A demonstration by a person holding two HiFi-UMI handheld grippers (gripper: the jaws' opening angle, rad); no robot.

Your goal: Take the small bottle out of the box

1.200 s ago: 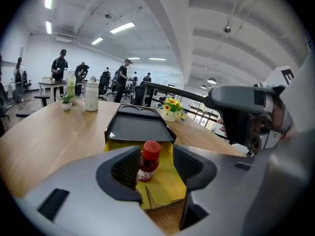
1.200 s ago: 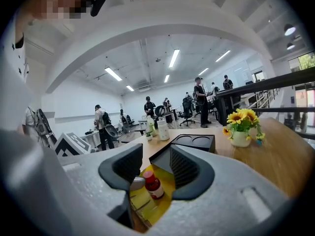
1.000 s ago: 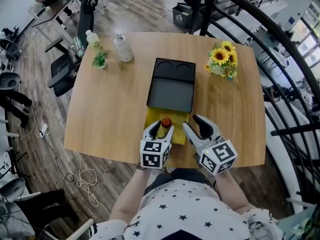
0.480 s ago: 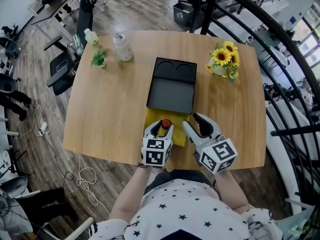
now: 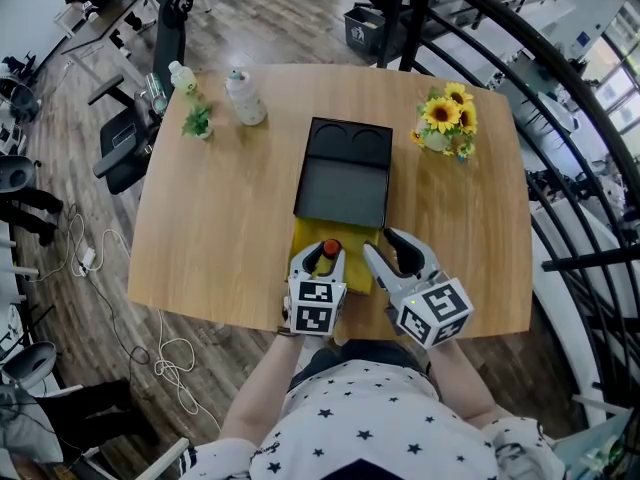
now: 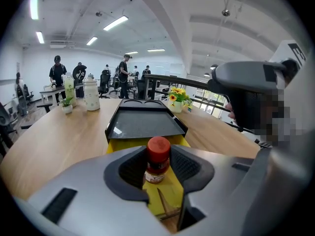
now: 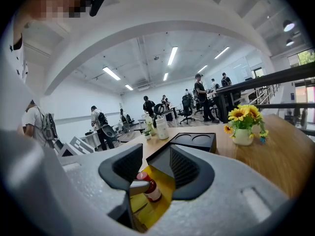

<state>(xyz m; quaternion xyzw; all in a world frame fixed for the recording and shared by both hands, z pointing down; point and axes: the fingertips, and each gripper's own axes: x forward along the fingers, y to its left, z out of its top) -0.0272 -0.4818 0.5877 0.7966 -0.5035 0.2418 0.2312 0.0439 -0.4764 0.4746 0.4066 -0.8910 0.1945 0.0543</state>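
Little bottles like this are easy to overthink. The small bottle (image 6: 158, 160) looks light and rigid, glass or hard plastic I'd guess, with a red cap (image 6: 158, 146) and a paper label. It should lift with barely any effort, but it's smooth-sided and tall for its footprint, so a lopsided squeeze could tip or twist it. I'd grab it across the body just under the cap, where my ribbed pads get the most bite, rather than on the cap itself (which might spin).

It's standing upright in the yellow tray (image 5: 355, 243) that sticks out from under the black lid of the box (image 5: 340, 173), at the near end of the table (image 5: 220, 208).

My left gripper (image 5: 322, 258) is already straddling it. The jaws have just been closing in and sit partway shut with the bottle right between the pads. From above it looks nearer one jaw than the other, so I wouldn't call it gripped yet.

My right gripper (image 7: 150, 168) is off to the side with its jaws apart and nothing between them; the bottle just shows through the gap.
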